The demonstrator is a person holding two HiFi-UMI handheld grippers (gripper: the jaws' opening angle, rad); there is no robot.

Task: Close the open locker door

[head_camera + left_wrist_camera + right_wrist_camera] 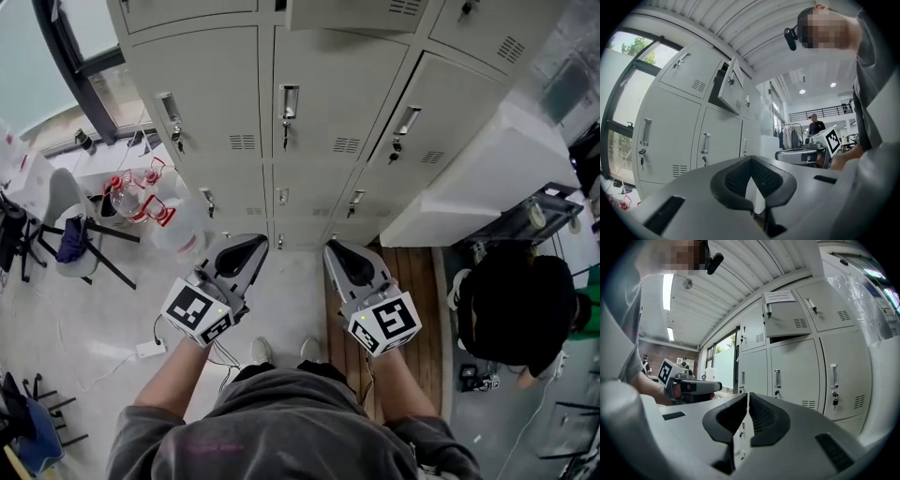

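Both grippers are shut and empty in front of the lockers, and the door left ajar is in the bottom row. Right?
No: the open locker door is in an upper row, not the bottom, as the right gripper view shows. The left gripper and right gripper are indeed shut and empty.

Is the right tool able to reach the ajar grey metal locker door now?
Probably yes: right tool, shut and empty, sits below the ajar grey metal locker door; nothing stands between, but it must rise.
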